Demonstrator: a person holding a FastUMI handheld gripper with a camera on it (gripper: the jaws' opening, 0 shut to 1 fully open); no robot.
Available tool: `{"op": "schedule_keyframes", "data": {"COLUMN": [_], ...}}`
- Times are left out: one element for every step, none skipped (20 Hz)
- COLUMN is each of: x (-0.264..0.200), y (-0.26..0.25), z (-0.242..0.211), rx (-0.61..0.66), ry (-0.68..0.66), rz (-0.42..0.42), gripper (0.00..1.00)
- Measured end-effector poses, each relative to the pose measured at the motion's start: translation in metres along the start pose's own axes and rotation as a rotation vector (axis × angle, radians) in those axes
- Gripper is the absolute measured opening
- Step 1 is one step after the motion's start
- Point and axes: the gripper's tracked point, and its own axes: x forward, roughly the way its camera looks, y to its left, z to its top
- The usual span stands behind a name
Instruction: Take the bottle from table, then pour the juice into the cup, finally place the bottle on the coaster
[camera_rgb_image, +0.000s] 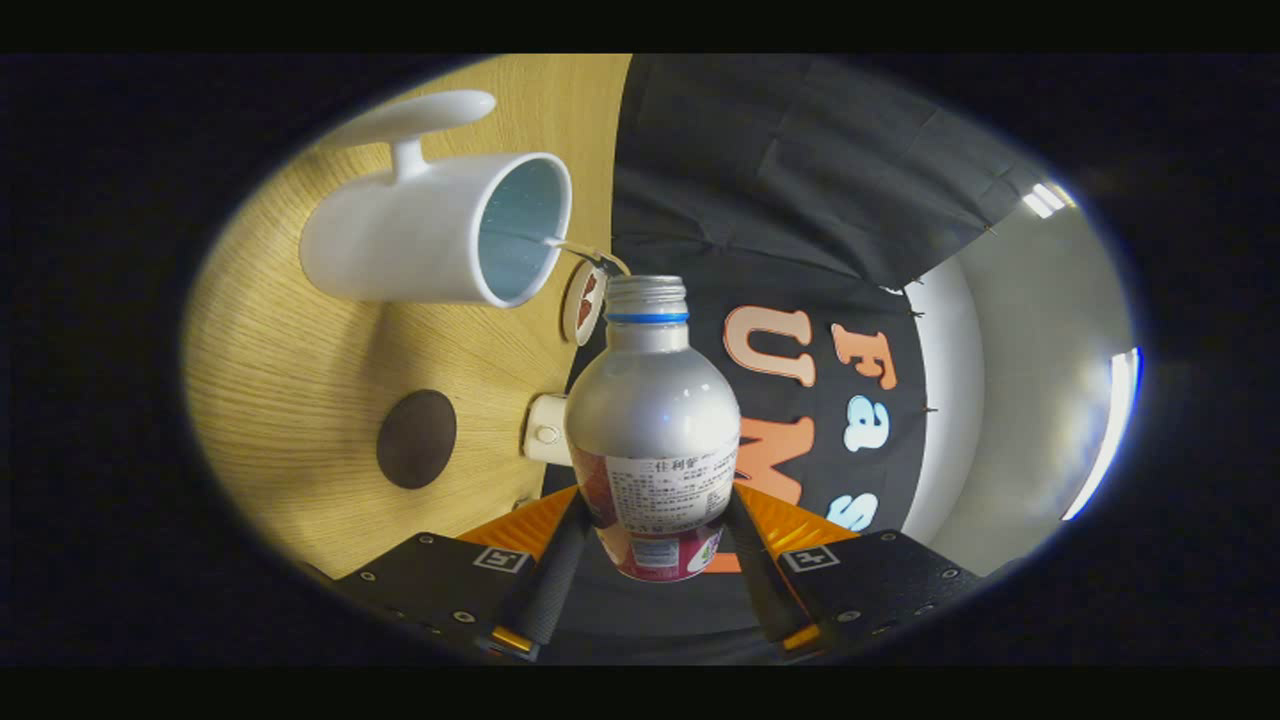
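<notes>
Fingers (652, 560) clamped on bottle (652, 430), one on each side of its lower labelled body; cap off, neck open.

Bottle: rolled well over with the fingers, mouth just beside the white cup (440, 228) rim; smooth metallic shell, judged stiff but slippery, light as it empties, so the low label band is the sound hold. Dark round coaster (416, 438) lies on bare tabletop (290, 400), apart from cup, with open wood around it. Small white object (546, 430) and a round disc (584, 300) sit along the tabletop edge.
</notes>
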Motion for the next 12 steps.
{"op": "schedule_keyframes", "data": {"x": [0.0004, 0.0000, 0.0007, 0.0005, 0.0003, -0.0001, 0.0006, 0.0008, 0.0019, 0.0023, 0.0031, 0.0029], "y": [-0.0005, -0.0009, -0.0016, -0.0019, -0.0020, -0.0031, -0.0033, -0.0041, -0.0057, -0.0057, -0.0075, -0.0081], "z": [-0.0012, -0.0011, -0.0008, 0.0001, 0.0004, 0.0013, 0.0017, 0.0015, 0.0003, 0.0006, 0.0003, 0.0003], "rx": [0.000, -0.001, -0.004, -0.006, -0.010, -0.013, -0.015, -0.016, -0.017, -0.022, -0.028, -0.032], "ry": [-0.002, -0.002, -0.003, -0.004, -0.004, -0.006, -0.007, -0.008, -0.009, -0.009, -0.011, -0.011], "rz": [-0.001, -0.002, -0.007, -0.009, -0.009, -0.013, -0.015, -0.016, -0.017, -0.020, -0.023, -0.024], "gripper": [0.76, 0.76, 0.76, 0.76, 0.76, 0.76, 0.76, 0.76, 0.76, 0.76, 0.76, 0.76]}}
